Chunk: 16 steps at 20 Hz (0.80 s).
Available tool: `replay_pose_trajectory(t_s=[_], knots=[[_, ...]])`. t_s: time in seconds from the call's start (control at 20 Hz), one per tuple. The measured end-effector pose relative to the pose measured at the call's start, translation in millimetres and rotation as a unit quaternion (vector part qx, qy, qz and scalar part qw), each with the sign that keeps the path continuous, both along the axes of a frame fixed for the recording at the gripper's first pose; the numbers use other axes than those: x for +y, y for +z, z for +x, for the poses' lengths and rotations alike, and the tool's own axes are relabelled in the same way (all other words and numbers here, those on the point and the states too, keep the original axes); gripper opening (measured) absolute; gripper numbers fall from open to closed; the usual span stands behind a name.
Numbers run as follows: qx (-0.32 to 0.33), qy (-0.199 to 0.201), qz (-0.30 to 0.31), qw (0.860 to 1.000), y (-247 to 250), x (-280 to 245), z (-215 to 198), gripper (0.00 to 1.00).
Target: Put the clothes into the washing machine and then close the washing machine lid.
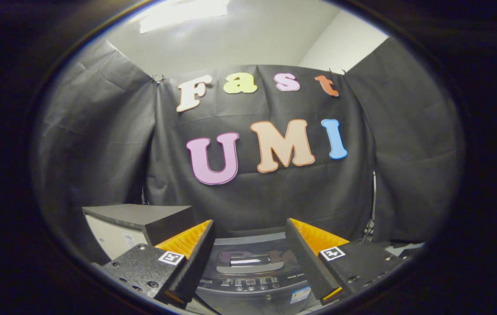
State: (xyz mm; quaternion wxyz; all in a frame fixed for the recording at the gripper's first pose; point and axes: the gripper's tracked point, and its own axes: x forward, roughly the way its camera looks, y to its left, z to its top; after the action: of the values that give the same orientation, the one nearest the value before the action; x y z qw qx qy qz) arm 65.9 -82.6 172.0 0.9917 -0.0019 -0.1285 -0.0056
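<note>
Fingers [196,258] of the gripper [248,258] come nearest, spread wide apart with nothing held between them, so the jaws stand released. Each finger's base carries a small square black-and-white marker tag [172,257], one on the left and a matching one on the right.

Between the fingers and just below them sits the washing machine [248,286], a dark top-loader seen from above its front. Its lid [250,253] lies flat and closed, glossy enough to mirror the booth wall, with a shiny handle recess [248,261] near the front edge. Below the lid runs the control panel [252,283], a row of small buttons and indicator lights; a short line of printing sits toward its right, too small to read. A sticker [300,294] with blue and white blocks is on the machine's front just beside the right finger, and its writing is also too small to make out.

To the left of the left finger stands a white cabinet [112,236] with a dark top [143,216], bearing a small pale label that cannot be read.

Beyond everything hangs the black cloth wall [99,131], with a white ceiling [252,30] above it.
</note>
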Motion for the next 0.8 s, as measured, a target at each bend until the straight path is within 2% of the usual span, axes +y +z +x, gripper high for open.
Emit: replay_pose_trajectory(t_s=[0.15,0.3,0.5,0.8], knots=[[0.003,-0.009,-0.02,1.0,-10.9,-9.2,-11.7,0.97],[0.006,0.015,-0.017,1.0,-13.6,-4.7,-23.2,0.97],[0.001,0.011,-0.004,1.0,-9.8,-13.3,-36.0,0.97],[0.001,0.051,-0.002,0.999,-9.6,23.4,-50.7,0.97]])
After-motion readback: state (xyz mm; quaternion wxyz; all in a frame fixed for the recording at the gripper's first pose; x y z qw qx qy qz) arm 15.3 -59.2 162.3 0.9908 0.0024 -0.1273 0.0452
